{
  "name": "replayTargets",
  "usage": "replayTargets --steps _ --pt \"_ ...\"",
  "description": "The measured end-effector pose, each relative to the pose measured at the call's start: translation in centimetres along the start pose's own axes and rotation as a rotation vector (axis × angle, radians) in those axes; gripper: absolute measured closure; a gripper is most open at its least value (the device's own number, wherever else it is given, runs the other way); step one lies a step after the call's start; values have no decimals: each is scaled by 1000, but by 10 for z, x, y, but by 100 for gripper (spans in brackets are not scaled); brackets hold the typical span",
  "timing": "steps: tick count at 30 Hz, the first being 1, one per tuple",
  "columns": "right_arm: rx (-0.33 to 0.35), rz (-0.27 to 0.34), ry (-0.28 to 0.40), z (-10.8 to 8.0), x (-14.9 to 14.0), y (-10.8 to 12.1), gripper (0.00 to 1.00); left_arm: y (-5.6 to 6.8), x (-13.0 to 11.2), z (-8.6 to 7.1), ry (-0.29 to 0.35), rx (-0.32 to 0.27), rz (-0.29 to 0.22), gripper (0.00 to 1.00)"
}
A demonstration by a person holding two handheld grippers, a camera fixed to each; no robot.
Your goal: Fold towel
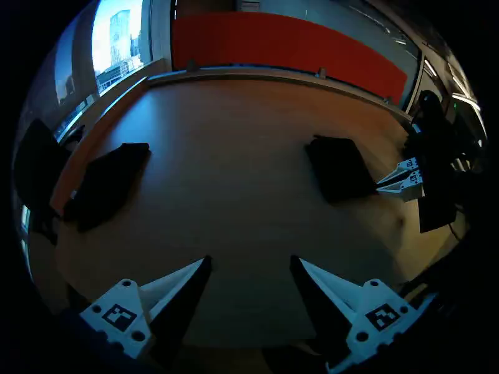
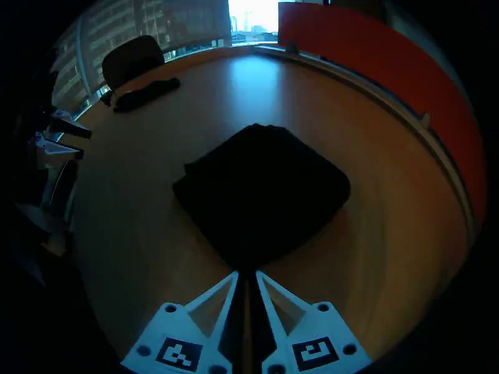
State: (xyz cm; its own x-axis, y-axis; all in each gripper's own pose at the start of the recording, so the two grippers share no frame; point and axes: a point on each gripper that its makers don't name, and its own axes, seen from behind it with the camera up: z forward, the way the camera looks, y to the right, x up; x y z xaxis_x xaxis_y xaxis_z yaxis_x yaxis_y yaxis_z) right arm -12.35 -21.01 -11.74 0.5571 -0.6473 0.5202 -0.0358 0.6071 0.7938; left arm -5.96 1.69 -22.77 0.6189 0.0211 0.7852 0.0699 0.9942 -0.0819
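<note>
Towel (image 2: pixel 262 187) lies folded on the surface (image 2: pixel 374 187); we see our left tool (image 1: pixel 249 258) released, right tool (image 2: pixel 246 274) clenched at its edge

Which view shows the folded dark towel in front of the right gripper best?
The right gripper view: the folded towel lies large and central, just ahead of the right gripper. The left gripper view shows the towel small and far off.

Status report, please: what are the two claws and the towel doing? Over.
Left gripper open above brown wooden table. Right gripper shut, tips at edge of folded dark towel. Nothing blocking.
</note>
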Motion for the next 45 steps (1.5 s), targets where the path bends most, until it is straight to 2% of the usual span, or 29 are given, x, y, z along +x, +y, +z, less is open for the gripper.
replayTargets --steps 8,17,23,29,45 --pt "-41 -38 75 -24 45 14 97 3 6 1 13 -13 10 7" --pt "-94 -112 195 -67 119 36 97 9 23 2 47 -34 25 7" --pt "-123 -139 262 -98 152 48 96 15 36 -1 71 -42 46 7" --pt "-147 -127 285 -120 158 64 97 22 42 -3 82 -57 58 7" --pt "-242 -68 276 -176 129 134 97 33 43 0 79 -77 66 7"
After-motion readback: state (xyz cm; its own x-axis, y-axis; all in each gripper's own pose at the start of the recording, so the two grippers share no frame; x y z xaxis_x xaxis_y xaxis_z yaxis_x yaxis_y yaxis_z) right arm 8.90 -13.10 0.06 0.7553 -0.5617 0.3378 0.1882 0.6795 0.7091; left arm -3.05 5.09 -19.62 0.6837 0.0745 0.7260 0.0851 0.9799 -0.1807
